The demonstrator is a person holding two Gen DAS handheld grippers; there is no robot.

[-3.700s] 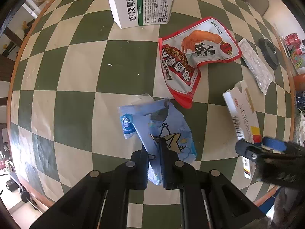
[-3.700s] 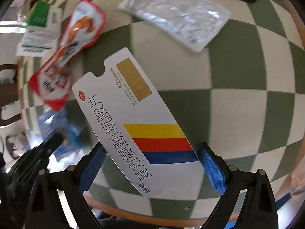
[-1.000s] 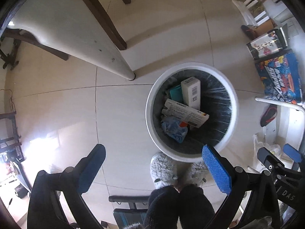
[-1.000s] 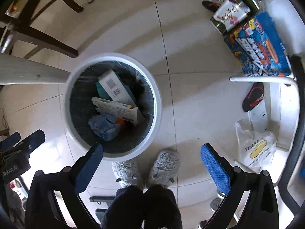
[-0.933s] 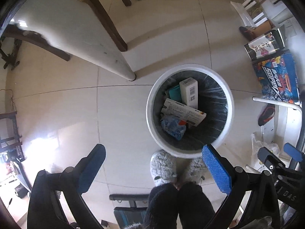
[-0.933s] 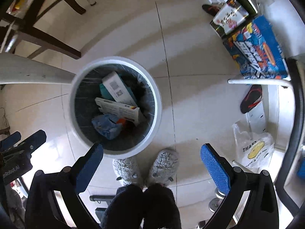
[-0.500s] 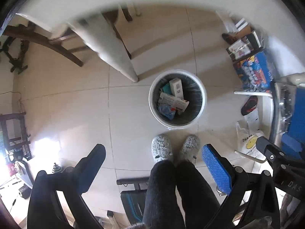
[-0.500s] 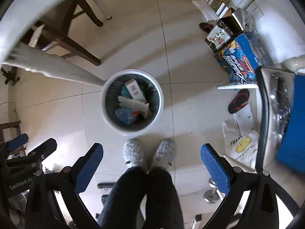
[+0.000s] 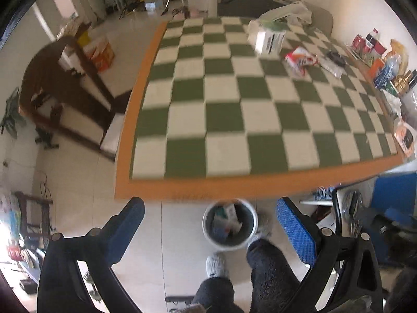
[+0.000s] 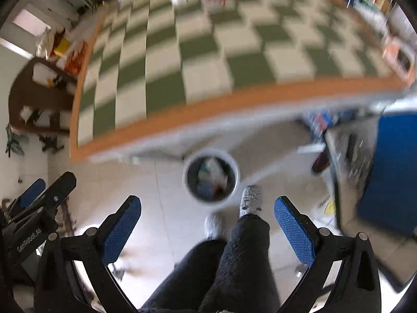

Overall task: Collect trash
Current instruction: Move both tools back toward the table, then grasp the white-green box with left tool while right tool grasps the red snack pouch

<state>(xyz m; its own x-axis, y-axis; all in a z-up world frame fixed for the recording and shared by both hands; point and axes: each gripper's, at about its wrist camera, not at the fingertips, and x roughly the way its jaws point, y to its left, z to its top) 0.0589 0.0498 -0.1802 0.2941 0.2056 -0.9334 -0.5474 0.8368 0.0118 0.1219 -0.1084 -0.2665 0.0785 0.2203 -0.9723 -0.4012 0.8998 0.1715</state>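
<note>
Green-and-cream checks covered the surface [image 9: 234, 120], edged in orange. Beyond its near edge, on the floor, stood the white bin [image 9: 230, 224], already holding boxes and a blue wrapper. Toward the surface's far right corner lay the remaining trash: a white-and-green box [image 9: 269, 40], a red snack bag [image 9: 299, 58] beside it, and a clear packet [image 9: 331, 65] just past that. The left tool [image 9: 208, 230] was spread wide and held nothing; the right tool [image 10: 207, 228], in a blurred view, gaped wide and empty too. Dark-trousered legs [image 10: 234, 260] and grey slippers [image 10: 250, 199] stood beside the bin.
</note>
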